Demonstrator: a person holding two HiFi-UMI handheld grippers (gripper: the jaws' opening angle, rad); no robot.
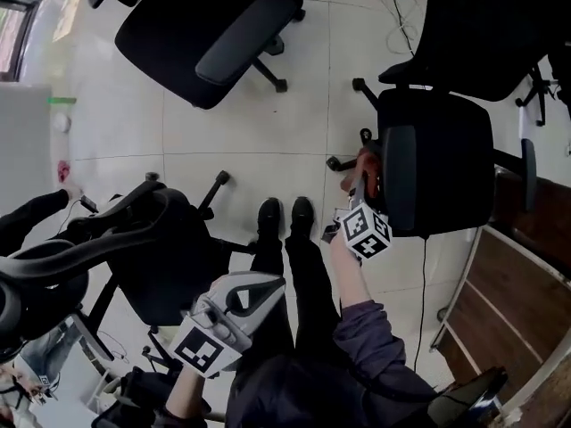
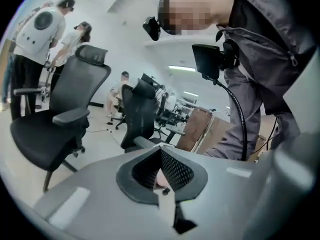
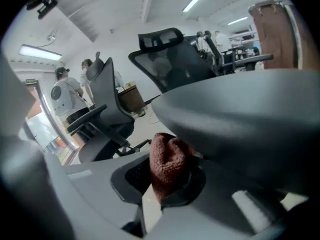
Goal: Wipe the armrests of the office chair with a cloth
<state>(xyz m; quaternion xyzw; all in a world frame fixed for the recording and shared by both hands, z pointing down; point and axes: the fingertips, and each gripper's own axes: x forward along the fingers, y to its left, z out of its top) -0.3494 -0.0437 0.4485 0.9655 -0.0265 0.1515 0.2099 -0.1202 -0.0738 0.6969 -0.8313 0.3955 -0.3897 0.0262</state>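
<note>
- Tiled floor [image 1: 268, 141]: the pale ground of the head view, on which every chair stands. The person's 2 shoes [image 1: 285, 214] sit near centre, toes toward 12 o'clock.
- Office chair [image 1: 446, 141]: black, at 3 o'clock from the shoes and just beside the person, so its near side lies within reach of the right arm.
- 2 other chairs: 1 at 11 o'clock [image 1: 210, 25], well apart, and 1 at 8 o'clock [image 1: 165, 257], beside the left leg. Neither is touched.
- Armrest [image 1: 399, 172]: the long dark pad on the office chair's 9 o'clock side, running from 12 to 6. This is the surface being worked. In the right gripper view it fills the upper right as a broad curved mass.
- Left gripper [image 1: 243, 292]: held low at 7 o'clock, clear of any chair, with its camera tipped up toward the person's torso. The jaws look drawn together with nothing between them, though the wide lens makes the seam hard to read. It is judged parked, since the wipe needs only 1 tool.
- Right gripper [image 1: 361, 187]: extended toward 1 o'clock, jaws clenched on the cloth. Its tips are laid at the armrest's near edge so that fabric, not jaw, meets the pad.
- Cloth [image 3: 167, 159]: rust-brown, bunched into a knob that stands proud of the jaws and touches the armrest. The bunching gives a firm wiping face. Wiping of this armrest is judged under way.
</note>
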